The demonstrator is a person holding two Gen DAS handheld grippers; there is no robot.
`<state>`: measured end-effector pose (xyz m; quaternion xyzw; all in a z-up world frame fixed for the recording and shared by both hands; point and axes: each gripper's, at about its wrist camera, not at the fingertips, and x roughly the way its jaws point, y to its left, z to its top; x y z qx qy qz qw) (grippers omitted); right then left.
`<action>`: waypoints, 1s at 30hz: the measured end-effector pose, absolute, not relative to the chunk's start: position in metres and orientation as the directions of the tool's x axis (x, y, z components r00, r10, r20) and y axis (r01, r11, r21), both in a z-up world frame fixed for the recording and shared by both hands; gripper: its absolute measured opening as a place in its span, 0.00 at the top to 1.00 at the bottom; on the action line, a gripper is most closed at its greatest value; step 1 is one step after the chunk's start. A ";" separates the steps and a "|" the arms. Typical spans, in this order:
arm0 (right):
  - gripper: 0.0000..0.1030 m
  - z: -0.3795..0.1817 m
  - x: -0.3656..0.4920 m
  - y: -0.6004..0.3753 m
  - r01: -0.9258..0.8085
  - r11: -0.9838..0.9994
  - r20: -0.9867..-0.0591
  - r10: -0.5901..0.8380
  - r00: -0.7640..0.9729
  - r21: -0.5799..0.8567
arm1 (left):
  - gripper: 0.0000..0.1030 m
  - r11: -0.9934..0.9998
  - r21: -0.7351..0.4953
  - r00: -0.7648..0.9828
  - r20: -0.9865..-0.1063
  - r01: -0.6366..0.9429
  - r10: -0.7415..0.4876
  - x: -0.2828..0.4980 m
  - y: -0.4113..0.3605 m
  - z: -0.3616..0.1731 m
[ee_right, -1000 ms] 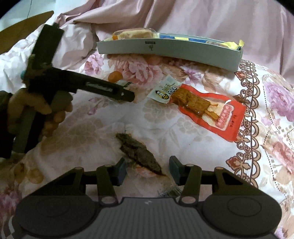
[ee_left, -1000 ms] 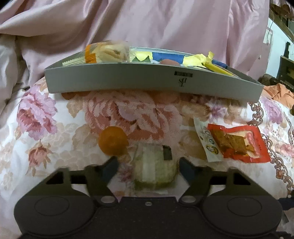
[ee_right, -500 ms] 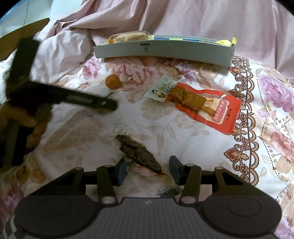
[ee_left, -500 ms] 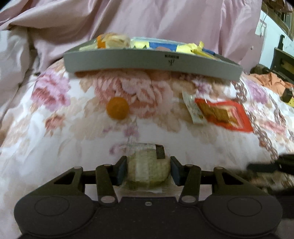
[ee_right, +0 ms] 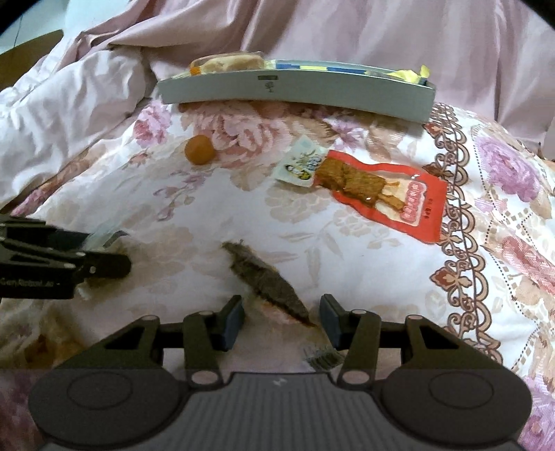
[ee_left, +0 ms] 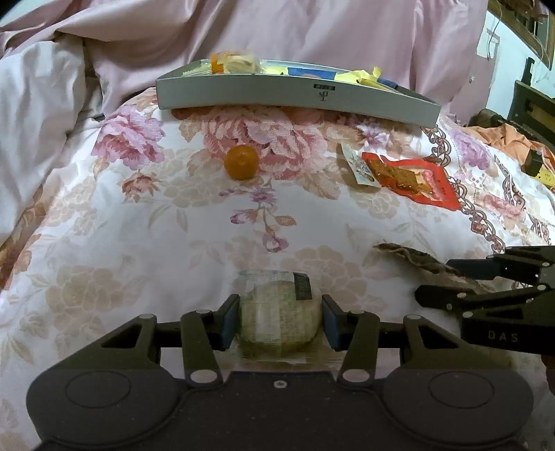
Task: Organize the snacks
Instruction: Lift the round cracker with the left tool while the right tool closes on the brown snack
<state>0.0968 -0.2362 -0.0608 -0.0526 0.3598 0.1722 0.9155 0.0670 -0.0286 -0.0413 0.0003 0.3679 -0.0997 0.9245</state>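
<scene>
My left gripper (ee_left: 279, 321) is shut on a wrapped pale green cake (ee_left: 277, 315) and holds it low over the flowered quilt. My right gripper (ee_right: 281, 321) is open, its fingers either side of a dark brown dried-meat snack (ee_right: 265, 279) that lies on the quilt; that snack also shows in the left wrist view (ee_left: 412, 258). A grey tray (ee_left: 295, 95) with several snacks in it sits at the far side. An orange ball snack (ee_left: 241, 162) and a red packet (ee_left: 409, 178) lie in front of the tray.
The quilt (ee_left: 138, 243) is soft and uneven, with pink bedding (ee_left: 312, 31) bunched behind the tray. The right gripper shows at the right edge of the left wrist view (ee_left: 485, 281). The left gripper shows at the left edge of the right wrist view (ee_right: 52, 263).
My left gripper has closed on the green cake and drawn back from the tray with it. The right gripper has stayed around the dark snack.
</scene>
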 end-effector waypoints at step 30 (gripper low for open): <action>0.50 -0.054 0.086 -0.230 -0.519 0.850 -0.674 0.331 0.660 -0.091 | 0.51 0.992 -0.019 0.746 -0.656 0.129 -0.110 0.036 -0.037 -0.022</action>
